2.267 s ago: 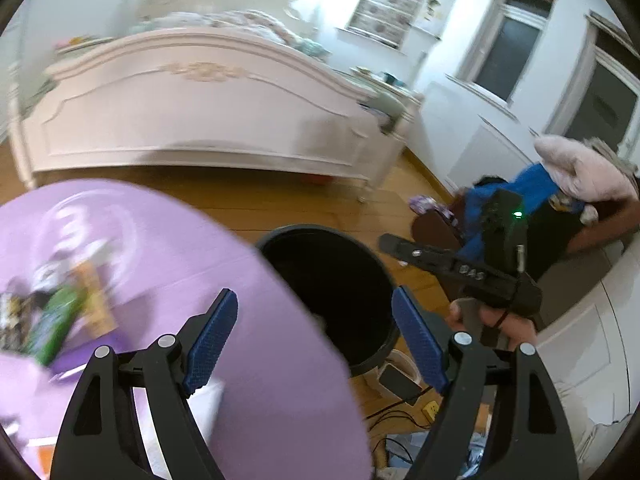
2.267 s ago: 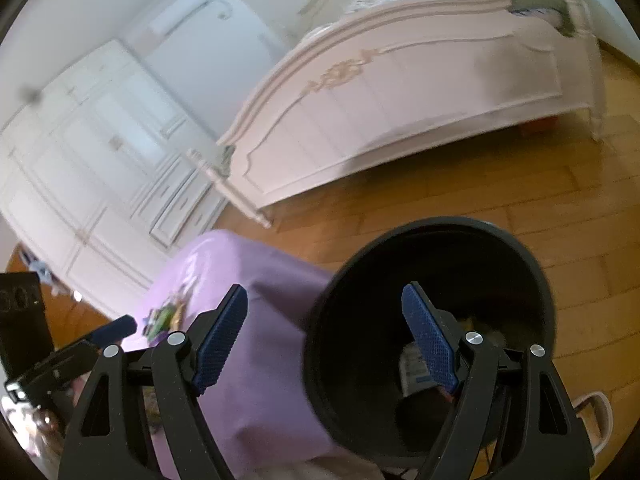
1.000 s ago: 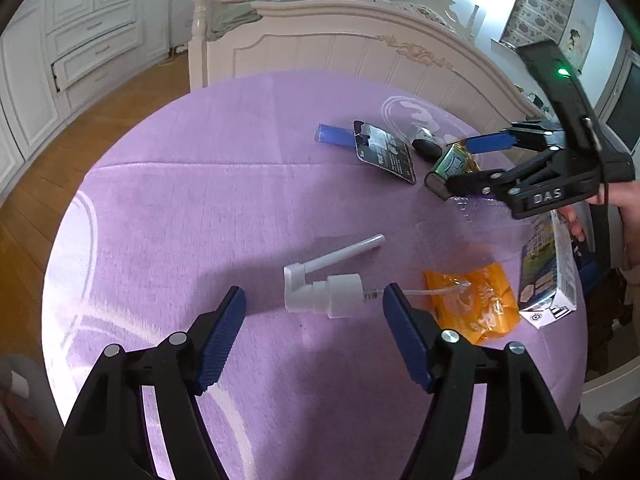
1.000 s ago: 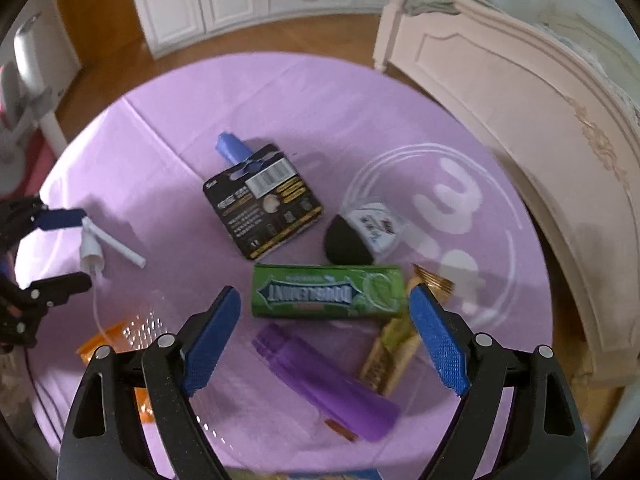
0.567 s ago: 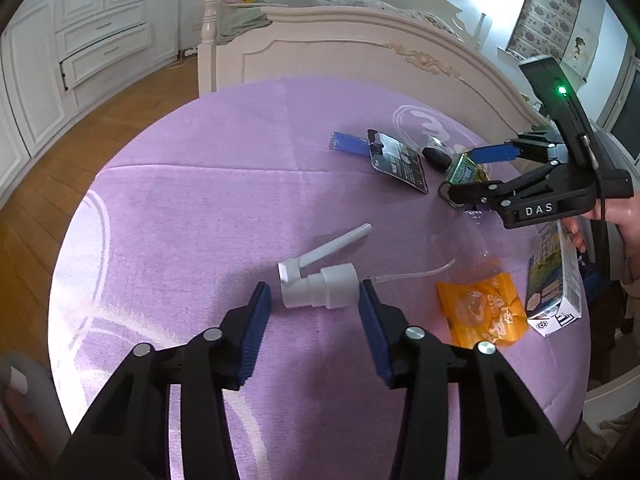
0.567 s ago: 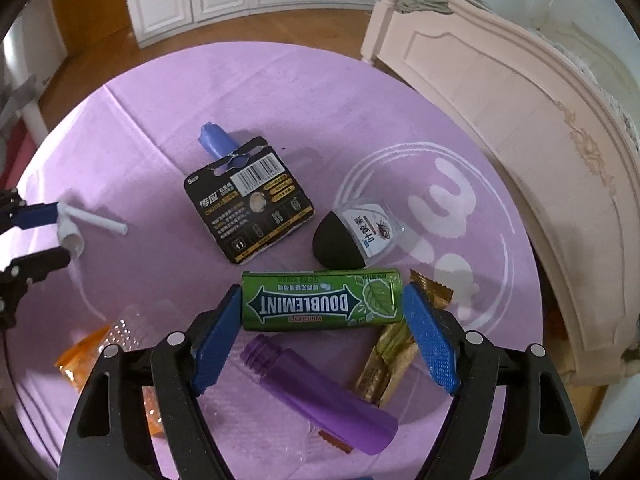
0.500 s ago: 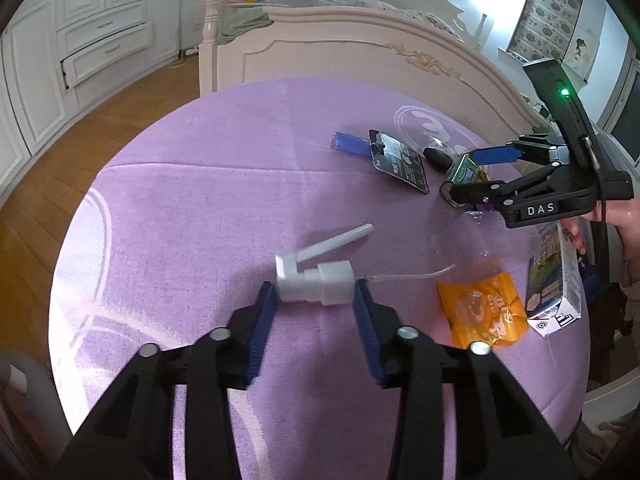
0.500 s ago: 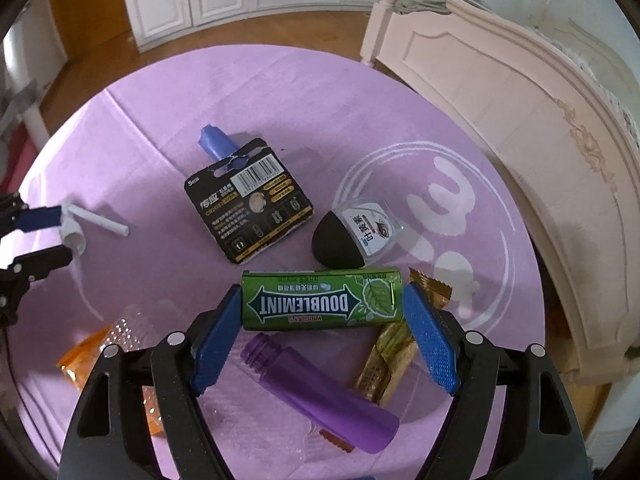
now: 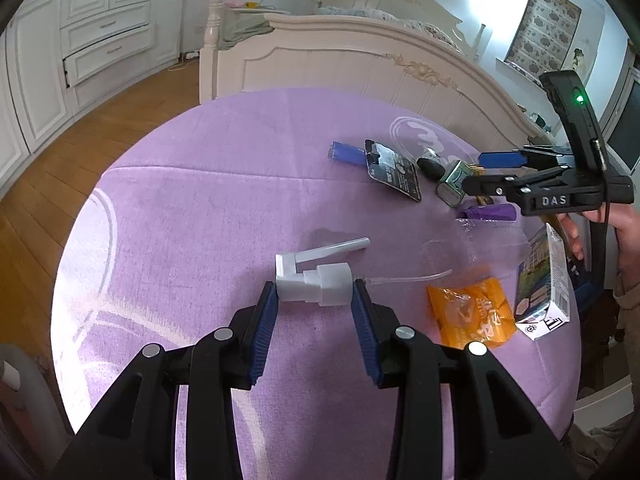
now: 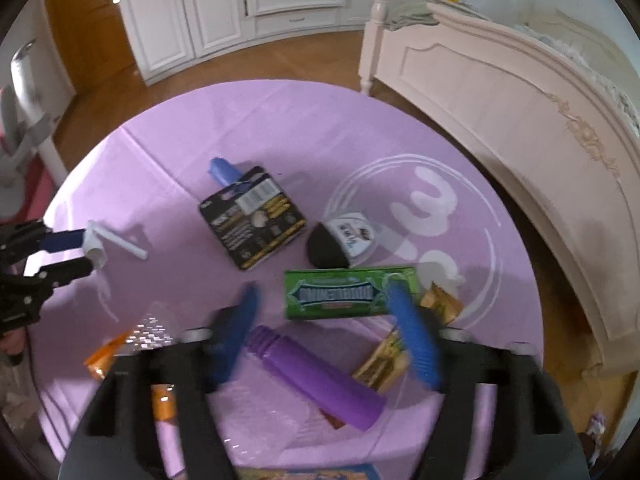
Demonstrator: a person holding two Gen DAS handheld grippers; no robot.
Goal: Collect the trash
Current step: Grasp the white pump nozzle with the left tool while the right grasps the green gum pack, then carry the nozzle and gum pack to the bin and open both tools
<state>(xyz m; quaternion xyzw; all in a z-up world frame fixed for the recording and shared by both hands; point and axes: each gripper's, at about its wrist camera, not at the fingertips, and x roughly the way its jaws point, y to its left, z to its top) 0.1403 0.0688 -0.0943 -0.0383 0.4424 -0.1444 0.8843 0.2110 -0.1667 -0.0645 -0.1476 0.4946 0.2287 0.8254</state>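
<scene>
Left view: left gripper [image 9: 313, 296] jaws clamped on white pump [image 9: 314, 283], just above table [image 9: 192, 208]. Right view: right gripper [image 10: 326, 316] jaws apart, blurred; gum pack [image 10: 350, 292] betw. them, purple tube [image 10: 316, 376] just below.

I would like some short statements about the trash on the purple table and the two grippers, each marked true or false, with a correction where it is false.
1. The left gripper is shut on the white pump head. True.
2. The green gum pack is inside a black bin. False: it lies on the purple tablecloth, and no bin is in view.
3. The right gripper is clamped on the purple tube. False: its jaws are open, and the tube lies loose beside them.
4. An orange wrapper lies beside a small carton. True.
5. The black battery card partly covers a blue item. True.
</scene>
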